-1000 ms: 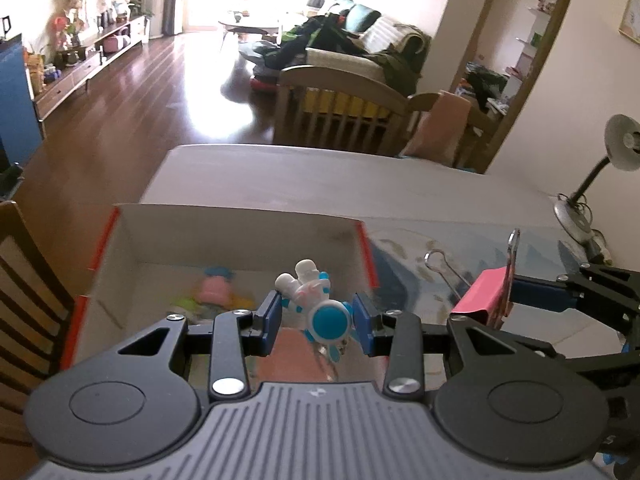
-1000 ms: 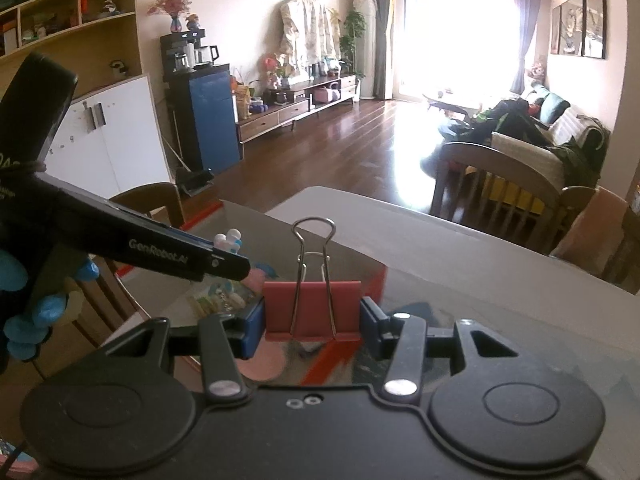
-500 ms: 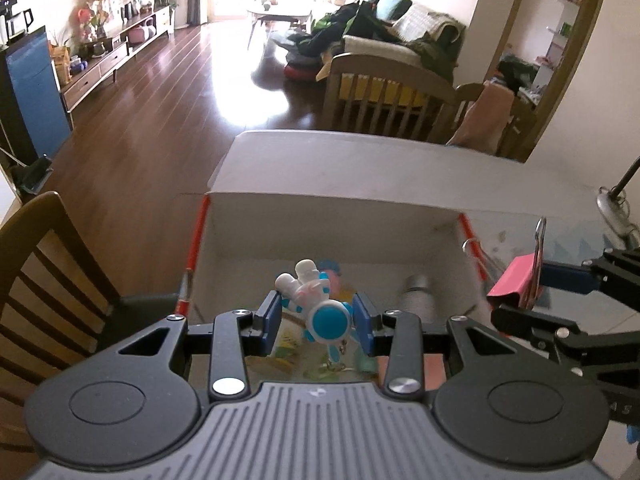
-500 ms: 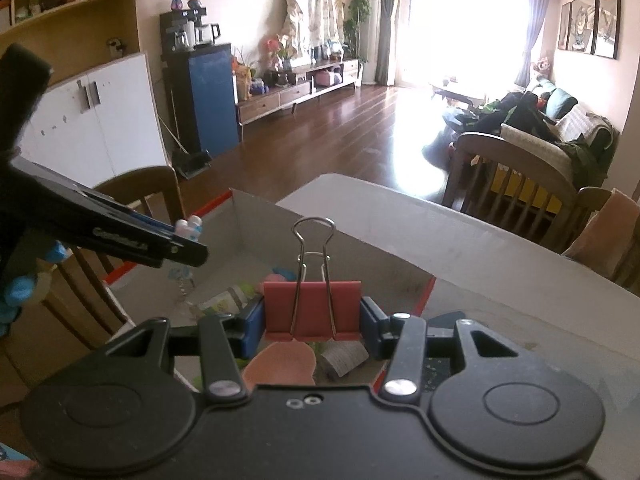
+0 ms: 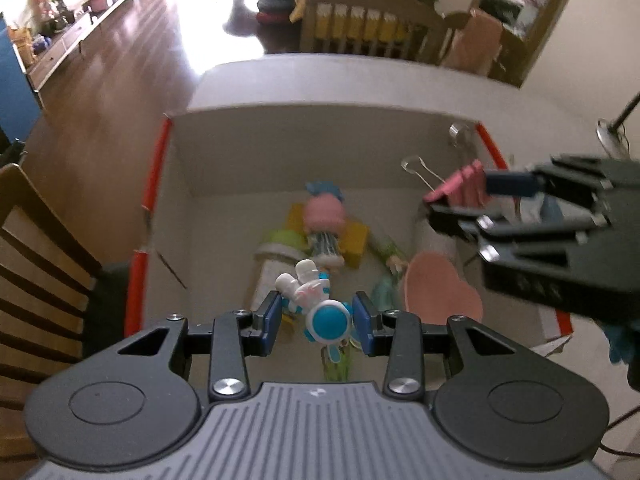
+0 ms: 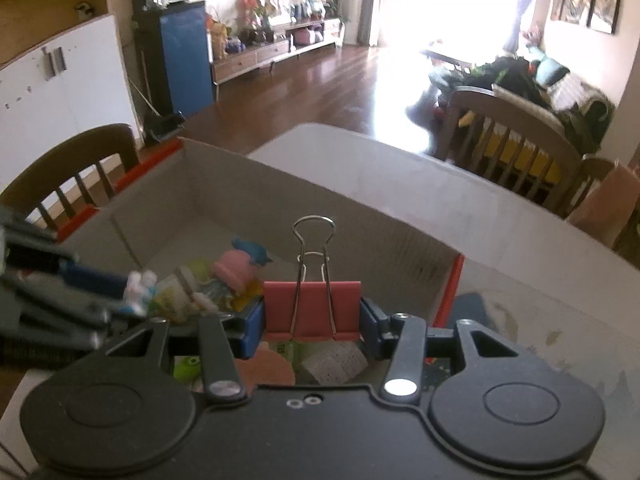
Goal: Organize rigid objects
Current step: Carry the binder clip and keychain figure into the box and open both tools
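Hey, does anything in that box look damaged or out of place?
The cardboard box has a small tear in its left wall, where the red edge strip breaks. Inside, the toys lie in a loose heap, the pink-haired doll on its back. Nothing looks spilled.

Glossy plastic astronaut figure, pink binder clip with shiny wire handles, matt cardboard box, polished wood floor
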`<state>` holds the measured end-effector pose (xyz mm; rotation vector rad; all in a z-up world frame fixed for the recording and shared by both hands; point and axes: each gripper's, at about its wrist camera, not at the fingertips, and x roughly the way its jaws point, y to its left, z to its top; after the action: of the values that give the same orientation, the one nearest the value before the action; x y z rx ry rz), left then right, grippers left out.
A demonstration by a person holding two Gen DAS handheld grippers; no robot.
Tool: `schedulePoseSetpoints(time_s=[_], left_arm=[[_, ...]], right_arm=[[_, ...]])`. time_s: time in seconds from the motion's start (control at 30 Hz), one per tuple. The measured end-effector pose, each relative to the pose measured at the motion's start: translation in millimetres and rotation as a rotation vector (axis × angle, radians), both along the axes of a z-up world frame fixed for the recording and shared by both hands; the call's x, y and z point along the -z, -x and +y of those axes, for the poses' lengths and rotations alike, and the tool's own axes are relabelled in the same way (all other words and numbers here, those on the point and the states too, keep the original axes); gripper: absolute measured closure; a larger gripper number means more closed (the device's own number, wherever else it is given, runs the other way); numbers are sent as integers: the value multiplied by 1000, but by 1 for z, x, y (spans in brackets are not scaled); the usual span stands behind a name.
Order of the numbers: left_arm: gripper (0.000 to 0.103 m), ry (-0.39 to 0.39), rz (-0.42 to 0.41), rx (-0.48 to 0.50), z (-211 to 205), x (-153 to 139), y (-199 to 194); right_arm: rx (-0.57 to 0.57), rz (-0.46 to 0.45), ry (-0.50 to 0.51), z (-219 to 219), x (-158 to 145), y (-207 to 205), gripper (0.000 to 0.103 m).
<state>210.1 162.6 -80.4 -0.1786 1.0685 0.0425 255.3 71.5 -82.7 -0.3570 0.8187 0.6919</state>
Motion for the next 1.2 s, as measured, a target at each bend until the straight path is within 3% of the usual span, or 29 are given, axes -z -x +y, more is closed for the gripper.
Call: schedulePoseSetpoints(time_s=[0.67, 1.07, 1.2], left_arm=[[65, -36, 109, 65, -15, 50, -17], [64, -50, 118, 57, -16, 53, -10], [49, -42, 106, 52, -17, 48, -20]], right_arm=[[-9, 66, 56, 13, 24, -14, 57], [4, 83, 18, 2, 12, -9, 52], [5, 80, -10, -5, 4, -3, 49]])
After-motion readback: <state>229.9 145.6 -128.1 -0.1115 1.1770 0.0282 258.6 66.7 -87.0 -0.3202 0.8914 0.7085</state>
